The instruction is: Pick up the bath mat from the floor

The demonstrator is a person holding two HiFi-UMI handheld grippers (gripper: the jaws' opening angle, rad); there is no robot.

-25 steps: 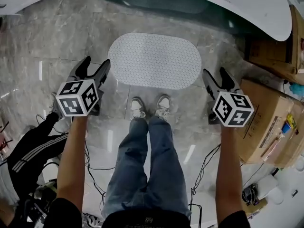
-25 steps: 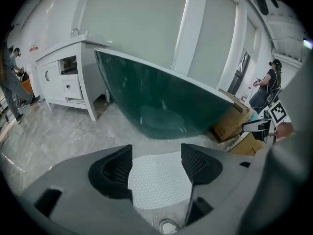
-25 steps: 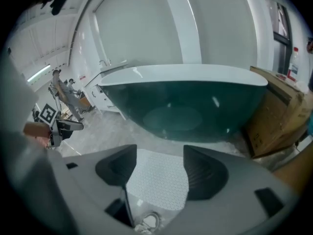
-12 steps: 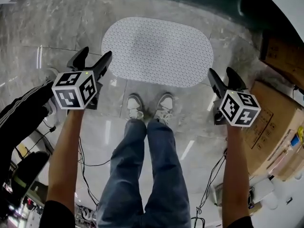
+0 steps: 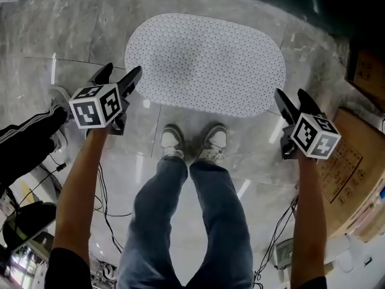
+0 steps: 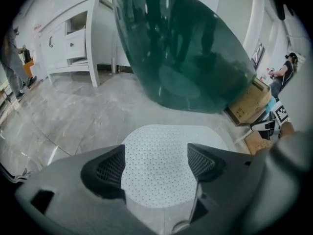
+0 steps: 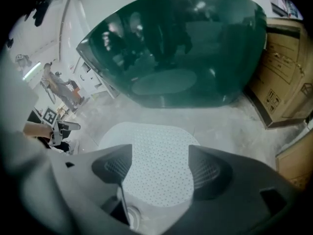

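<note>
A white oval bath mat (image 5: 204,62) with small dots lies flat on the grey marble floor, just beyond the person's shoes (image 5: 192,142). My left gripper (image 5: 119,77) hovers above the mat's near left end, its jaws opening with nothing between them. My right gripper (image 5: 293,98) hovers by the mat's near right end, jaws also opening and empty. Through the left gripper view the mat (image 6: 168,165) shows on the floor between the pads; the right gripper view frames the mat (image 7: 154,165) the same way.
A dark green bathtub (image 6: 188,53) stands right behind the mat. Cardboard boxes (image 5: 355,161) sit at the right. A white cabinet (image 6: 73,38) is at the far left. Cables (image 5: 114,215) trail on the floor behind me, and another person's striped trouser leg (image 5: 24,143) is at left.
The view has dropped and moved closer to the mat, which looks larger. Both grippers have advanced toward the mat's two near ends, and their jaws have spread wider.
</note>
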